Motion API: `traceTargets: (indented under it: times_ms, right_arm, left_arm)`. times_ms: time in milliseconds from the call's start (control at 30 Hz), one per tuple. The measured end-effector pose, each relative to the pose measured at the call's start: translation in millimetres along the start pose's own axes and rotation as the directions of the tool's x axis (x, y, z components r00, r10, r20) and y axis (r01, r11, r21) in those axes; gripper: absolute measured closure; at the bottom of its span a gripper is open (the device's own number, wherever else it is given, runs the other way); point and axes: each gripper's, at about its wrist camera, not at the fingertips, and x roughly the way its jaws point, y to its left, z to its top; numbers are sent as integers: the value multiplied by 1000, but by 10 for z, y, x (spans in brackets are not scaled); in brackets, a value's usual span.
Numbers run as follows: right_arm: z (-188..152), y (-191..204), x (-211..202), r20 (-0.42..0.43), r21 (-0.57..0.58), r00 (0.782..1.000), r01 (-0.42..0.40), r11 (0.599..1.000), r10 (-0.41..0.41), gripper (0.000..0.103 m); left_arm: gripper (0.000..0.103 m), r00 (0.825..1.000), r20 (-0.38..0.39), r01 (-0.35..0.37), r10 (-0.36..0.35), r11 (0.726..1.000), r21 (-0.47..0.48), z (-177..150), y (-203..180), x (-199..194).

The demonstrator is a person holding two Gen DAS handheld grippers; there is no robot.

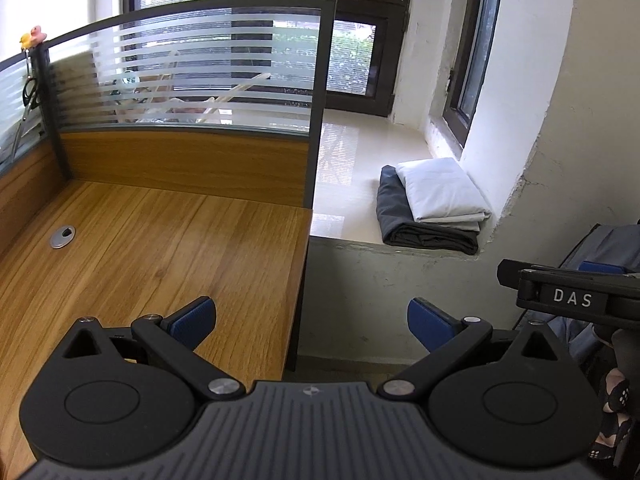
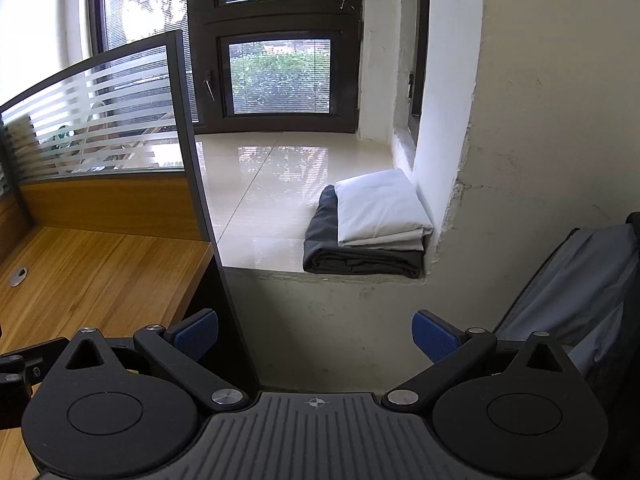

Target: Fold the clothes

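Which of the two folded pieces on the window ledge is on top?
The white folded cloth; it lies on the dark grey folded cloth, which sticks out beneath it.

An office. A wood-grain bench [image 1: 160, 240] at nine o'clock carries a frosted-striped glass cubicle partition [image 1: 192, 68]. Dark-framed windows [image 2: 280, 76] above a glossy tiled sill [image 2: 260, 184] fill twelve o'clock.

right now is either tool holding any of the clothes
Nothing is held. The left tool and right tool are both open and empty; the folded clothes lie apart on the window ledge.
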Motion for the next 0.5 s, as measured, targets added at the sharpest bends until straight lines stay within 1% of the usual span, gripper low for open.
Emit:
traceTargets:
  times_ms: [500]
  right_arm:
    - [44,30,79,-9,-17,1000,-4,1000,4,0]
  left_arm:
    - [0,1000,-9,-17,16,999,-28,9,38,17]
